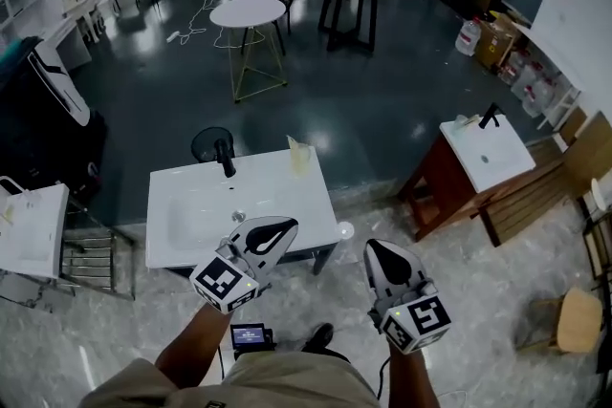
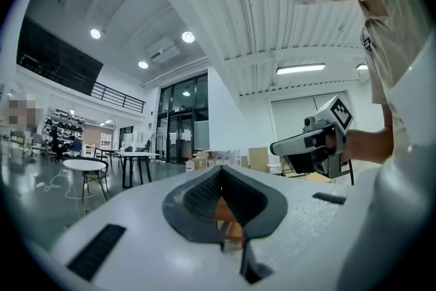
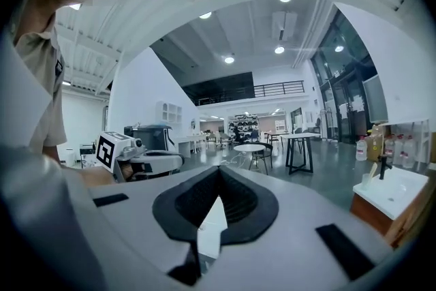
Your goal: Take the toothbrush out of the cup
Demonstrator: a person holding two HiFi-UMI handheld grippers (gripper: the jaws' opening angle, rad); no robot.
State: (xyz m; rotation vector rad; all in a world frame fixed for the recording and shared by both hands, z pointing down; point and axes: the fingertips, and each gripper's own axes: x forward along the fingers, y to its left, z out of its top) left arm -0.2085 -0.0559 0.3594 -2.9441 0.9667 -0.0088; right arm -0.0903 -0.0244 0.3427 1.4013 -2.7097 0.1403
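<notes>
**Two shut tongs, one cup**

The grey-and-white left gripper [image 1: 275, 230] and right gripper [image 1: 381, 253] hover, jaws together and empty, by the nearer white rectangular washbasin [image 1: 182, 196]; a second washbasin [image 1: 507, 162] stands rightward. One pale translucent cup [image 1: 300, 158] sits at the nearer one's back edge, the toothbrush [image 1: 291, 142] inside barely discernible.

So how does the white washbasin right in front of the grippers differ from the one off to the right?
The wide white washbasin top lies square ahead; the smaller white washbasin sits angled on a brown wooden cabinet. The wide one carries a pale translucent cup at its back right corner; what stands on the smaller one is too small to tell. Both are white, each with a black faucet.
</notes>
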